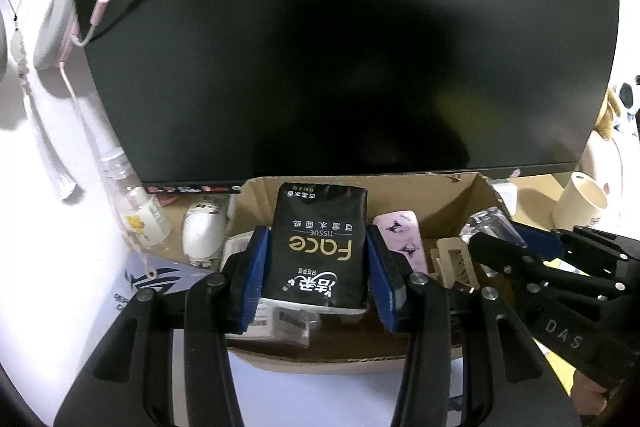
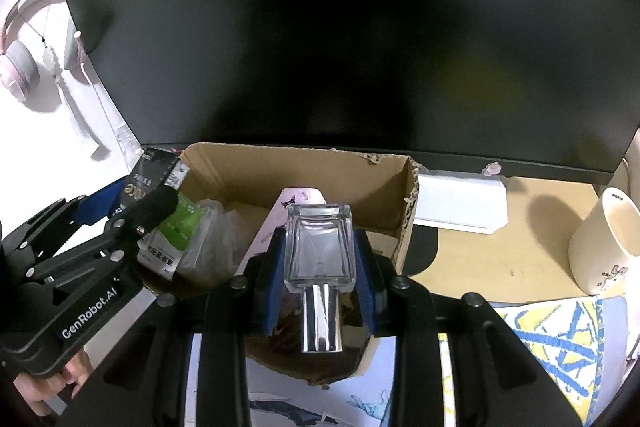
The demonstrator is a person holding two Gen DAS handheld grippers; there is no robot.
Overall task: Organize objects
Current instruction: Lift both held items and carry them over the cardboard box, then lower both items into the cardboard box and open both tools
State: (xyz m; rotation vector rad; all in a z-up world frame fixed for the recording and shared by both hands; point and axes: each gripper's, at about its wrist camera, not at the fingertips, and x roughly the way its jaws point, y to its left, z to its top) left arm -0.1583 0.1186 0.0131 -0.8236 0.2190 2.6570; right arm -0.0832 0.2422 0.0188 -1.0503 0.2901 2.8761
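We see the left hand-held gripper (image 1: 318, 263) clamped on one black tissue pack (image 1: 318, 247), held upright above the open cardboard box (image 1: 452, 199). The right hand-held gripper (image 2: 320, 267) pinches one clear glass bottle (image 2: 320, 251) by its flat sides, silver cap (image 2: 322, 319) toward the camera, over the same box. Both hand-held grippers crowd the box mouth from either side.

Box edges: the back wall sits just under the monitor (image 2: 340, 27) bottom edge, the right wall is torn at the top corner, and the near wall is low. Room inside is tight. Already in it we see one pink case (image 1: 400, 239), one beige clip (image 1: 456, 259), one green-labelled packet (image 2: 180, 227) and some clear plastic wrap (image 2: 212, 239).

Left of the box on the desk (image 2: 500, 259): one spray bottle (image 1: 140, 211), one white mouse (image 1: 202, 231). Right of it: one white stand (image 2: 460, 203), one cream cup (image 2: 600, 243), with bare desk between them. One headset (image 1: 52, 31) hangs on the wall at left.
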